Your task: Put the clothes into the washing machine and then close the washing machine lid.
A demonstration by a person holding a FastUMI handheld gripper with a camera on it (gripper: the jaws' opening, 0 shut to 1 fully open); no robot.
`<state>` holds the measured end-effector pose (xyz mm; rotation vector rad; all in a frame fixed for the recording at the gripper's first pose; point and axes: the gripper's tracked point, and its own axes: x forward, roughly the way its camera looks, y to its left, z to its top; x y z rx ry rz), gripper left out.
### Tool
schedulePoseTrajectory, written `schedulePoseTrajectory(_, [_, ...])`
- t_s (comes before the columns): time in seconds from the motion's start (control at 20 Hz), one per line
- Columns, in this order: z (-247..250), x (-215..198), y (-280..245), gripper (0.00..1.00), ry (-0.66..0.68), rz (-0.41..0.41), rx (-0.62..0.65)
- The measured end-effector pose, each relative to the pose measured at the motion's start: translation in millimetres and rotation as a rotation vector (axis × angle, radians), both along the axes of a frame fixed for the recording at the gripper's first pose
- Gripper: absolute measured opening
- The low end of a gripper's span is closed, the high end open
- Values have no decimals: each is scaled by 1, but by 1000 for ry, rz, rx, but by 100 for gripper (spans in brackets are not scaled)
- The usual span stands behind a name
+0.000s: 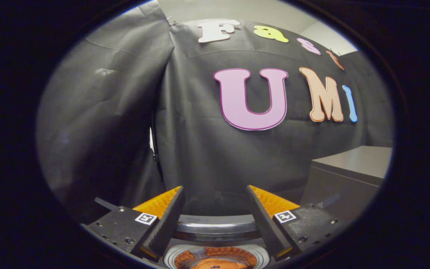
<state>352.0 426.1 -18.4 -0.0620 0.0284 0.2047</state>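
Note:
My gripper (pixel 215 192) is open, its two fingers spread wide with nothing between them, pointing at the black cloth wall. Below and between the fingers lies the round opening of the washing machine (pixel 215 257), ringed by a pale rim. Orange-brown clothes (pixel 215 263) lie inside the drum. Just beyond the opening, the curved edge of the raised lid (pixel 215 226) spans the gap between the fingers. The rest of the machine is hidden under the gripper.
A grey cabinet or table (pixel 349 175) stands to the right, its flat top level with the fingertips. The black cloth wall (pixel 200 142) hangs close behind the machine, with a seam to the left.

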Motion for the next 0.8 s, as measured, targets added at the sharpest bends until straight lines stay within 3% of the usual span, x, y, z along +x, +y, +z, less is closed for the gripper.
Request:
schedulePoseTrajectory(0.1, [-17, -9, -2, 98, 12, -18, -8])
schedulePoseTrajectory(0.25, [-74, -35, -8, 98, 143, -25, -6])
schedulePoseTrajectory(0.5, [-142, -41, -18, 97, 255, -46, 34])
schedulePoseTrajectory(0.8, [-150, -33, -18, 97, 271, -53, 22])
